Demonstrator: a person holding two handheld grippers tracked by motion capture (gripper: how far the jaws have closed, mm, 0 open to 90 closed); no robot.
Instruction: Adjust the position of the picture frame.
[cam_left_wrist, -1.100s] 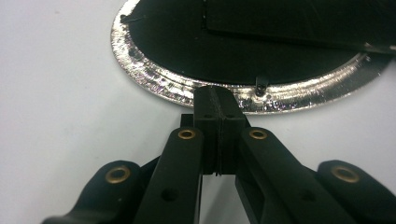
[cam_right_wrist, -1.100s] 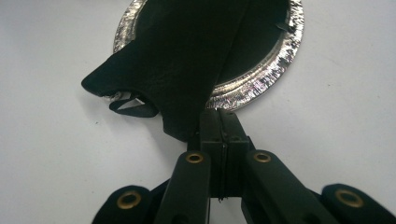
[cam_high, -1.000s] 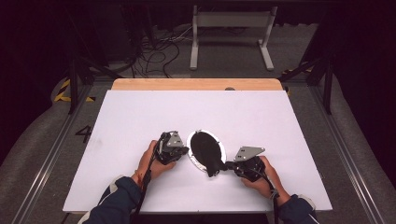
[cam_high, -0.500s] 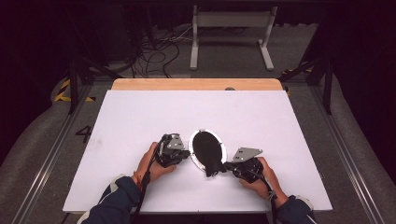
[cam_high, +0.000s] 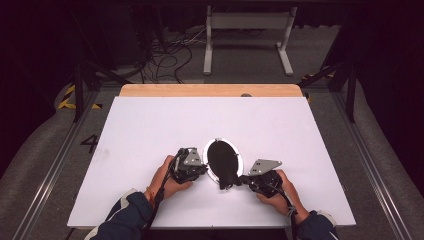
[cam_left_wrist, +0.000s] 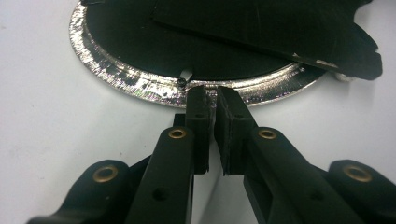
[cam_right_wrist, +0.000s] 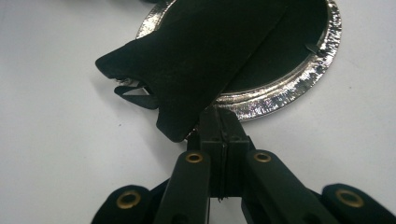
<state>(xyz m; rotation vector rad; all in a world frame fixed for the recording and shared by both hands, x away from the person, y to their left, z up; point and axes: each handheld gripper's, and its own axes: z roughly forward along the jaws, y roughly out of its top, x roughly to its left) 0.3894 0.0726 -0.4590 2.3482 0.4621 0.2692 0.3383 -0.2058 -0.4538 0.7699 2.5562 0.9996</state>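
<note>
An oval silver-rimmed plate (cam_high: 206, 152) lies on the white table near its front, with a black sheet (cam_high: 222, 161) draped over its dark inside and a corner hanging past the near rim. My left gripper (cam_high: 205, 168) is at the plate's left rim (cam_left_wrist: 121, 77). Its jaws (cam_left_wrist: 212, 93) have just been opening and stand a narrow slit apart, tips against the rim. My right gripper (cam_high: 239, 180) is at the near right rim (cam_right_wrist: 280, 93), shut (cam_right_wrist: 219, 116), its tips partly under the black sheet (cam_right_wrist: 196, 60). Whether it pinches anything is hidden.
The white table top (cam_high: 150, 130) has a wooden strip (cam_high: 210, 90) along its far edge. Beyond it a metal stand (cam_high: 245, 20) and loose cables (cam_high: 165, 55) are on the dark floor. Metal rails run along both sides of the table.
The left gripper has shifted slightly toward the plate's rim. The plate, the black sheet and the right gripper have kept their places.
</note>
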